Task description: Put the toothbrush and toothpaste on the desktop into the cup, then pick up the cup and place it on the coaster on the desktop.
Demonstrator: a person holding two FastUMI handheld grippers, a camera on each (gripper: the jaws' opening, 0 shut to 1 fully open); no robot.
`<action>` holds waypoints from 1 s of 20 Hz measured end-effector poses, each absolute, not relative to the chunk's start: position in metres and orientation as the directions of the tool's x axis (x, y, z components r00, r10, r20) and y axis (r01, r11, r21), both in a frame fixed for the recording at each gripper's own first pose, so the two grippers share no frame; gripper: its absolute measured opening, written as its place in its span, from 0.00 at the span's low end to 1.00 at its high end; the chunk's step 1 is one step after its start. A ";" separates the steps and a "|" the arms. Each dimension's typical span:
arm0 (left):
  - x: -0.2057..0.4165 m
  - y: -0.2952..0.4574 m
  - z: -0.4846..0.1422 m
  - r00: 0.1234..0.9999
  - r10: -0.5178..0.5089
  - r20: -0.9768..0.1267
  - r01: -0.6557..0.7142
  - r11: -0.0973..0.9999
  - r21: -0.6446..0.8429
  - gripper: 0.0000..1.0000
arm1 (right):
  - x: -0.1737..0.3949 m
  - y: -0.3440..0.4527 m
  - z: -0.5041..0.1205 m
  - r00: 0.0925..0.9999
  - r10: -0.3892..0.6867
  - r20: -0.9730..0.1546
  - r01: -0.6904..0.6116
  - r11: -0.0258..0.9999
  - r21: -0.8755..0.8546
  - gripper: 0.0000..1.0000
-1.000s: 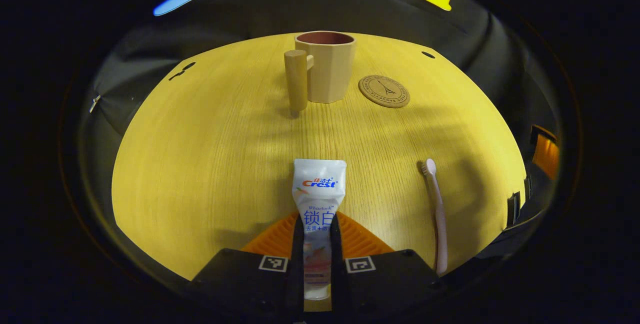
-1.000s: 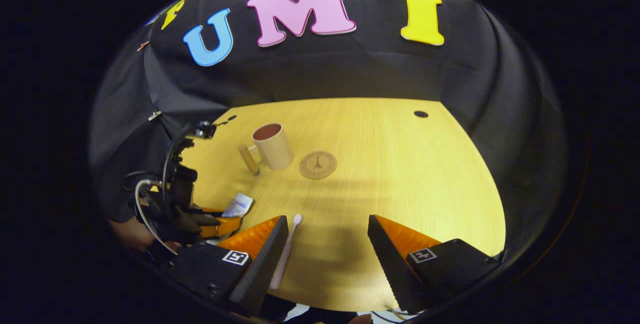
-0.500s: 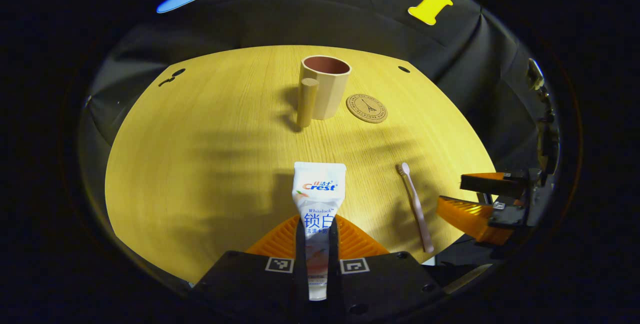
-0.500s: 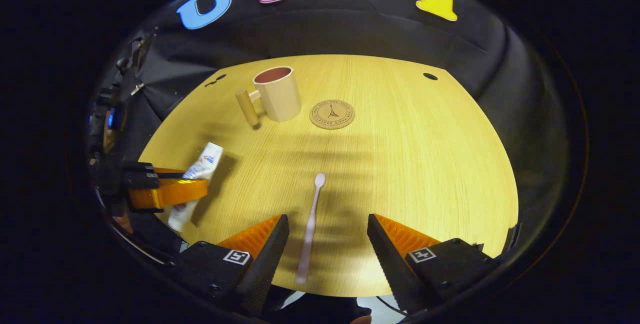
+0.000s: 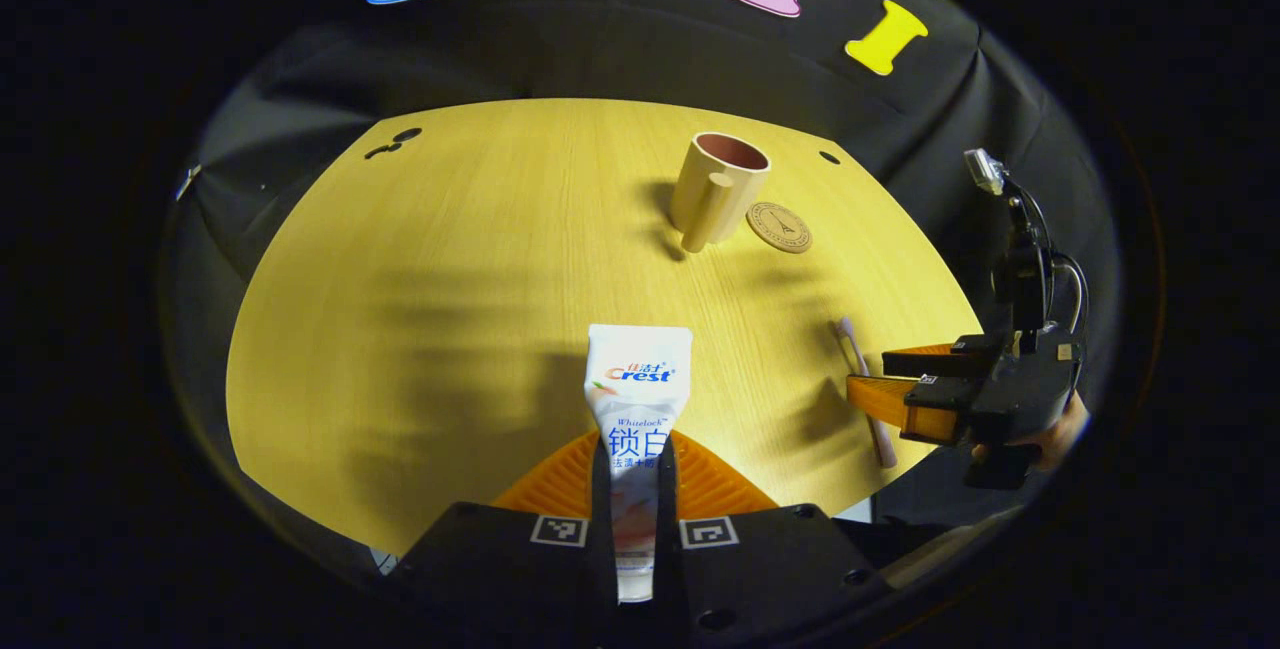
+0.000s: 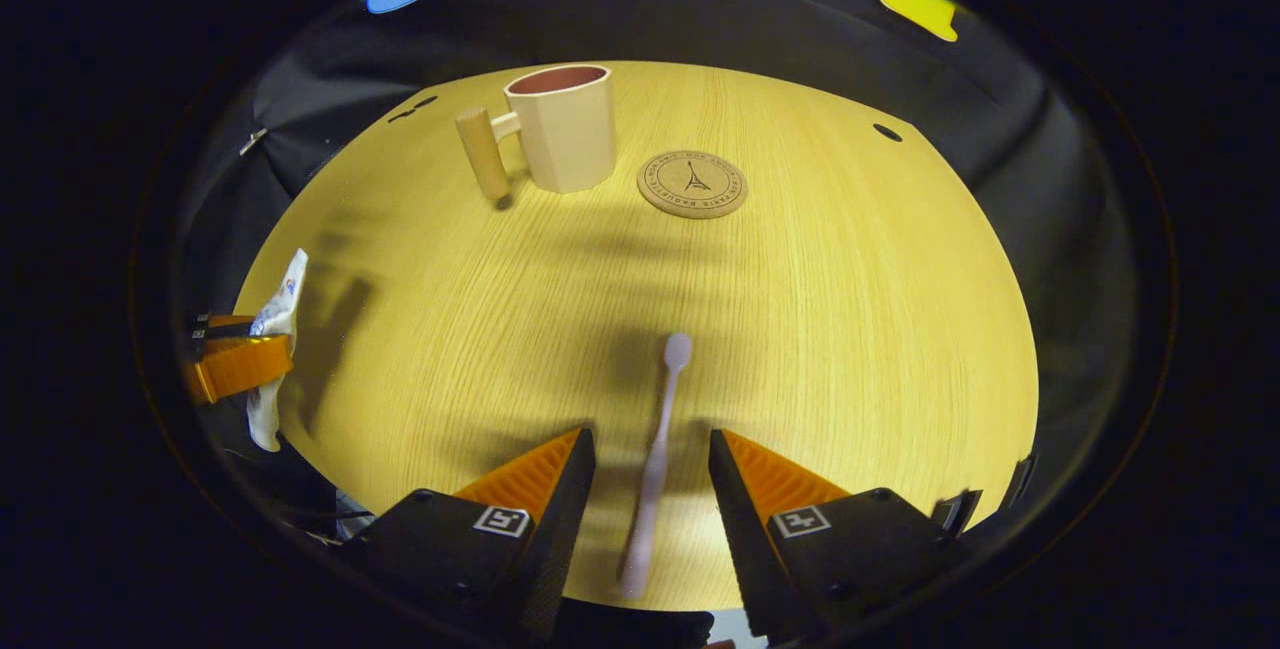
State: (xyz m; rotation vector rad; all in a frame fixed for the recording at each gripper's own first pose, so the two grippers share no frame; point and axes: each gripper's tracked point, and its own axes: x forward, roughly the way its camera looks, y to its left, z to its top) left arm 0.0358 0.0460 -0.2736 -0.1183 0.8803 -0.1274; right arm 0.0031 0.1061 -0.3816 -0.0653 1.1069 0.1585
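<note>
My left gripper (image 5: 636,451) is shut on the white toothpaste tube (image 5: 637,384), which is held above the table with its flat end pointing forward. In the right gripper view the same tube (image 6: 278,314) hangs in that gripper (image 6: 235,366) at the far left. The pink toothbrush (image 6: 676,354) lies on the table with its handle between the fingers of my open right gripper (image 6: 648,439); neither finger touches it. In the left gripper view the toothbrush (image 5: 853,354) runs under the right gripper (image 5: 900,384). The beige cup (image 6: 562,129) (image 5: 715,184) stands upright at the back, with the round cork coaster (image 6: 692,184) (image 5: 779,227) beside it.
The round wooden table (image 6: 850,279) has a small dark hole (image 6: 886,132) near its far right edge and dark marks (image 5: 392,141) at the far left. A hand (image 5: 1050,434) holds the right gripper past the table's edge.
My left gripper has risen and swung left with the toothpaste. My right gripper has come down and centred on the toothbrush handle, its fingers closer together.
</note>
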 end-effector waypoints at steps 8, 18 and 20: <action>0.028 0.058 -0.277 0.639 -0.163 -0.751 0.050 0.984 -0.171 0.19 | 0.006 0.105 -0.385 0.438 0.082 -0.895 -0.094 0.995 0.045 0.23; 0.045 0.043 -0.246 0.709 -0.192 -0.679 0.065 0.976 -0.208 0.19 | 0.021 0.113 -0.350 0.620 0.183 -0.763 -0.006 0.973 0.229 0.06; 0.056 0.039 -0.231 0.743 -0.199 -0.639 0.078 0.974 -0.213 0.19 | 0.030 0.116 -0.323 0.686 0.224 -0.692 -0.035 0.960 0.276 0.06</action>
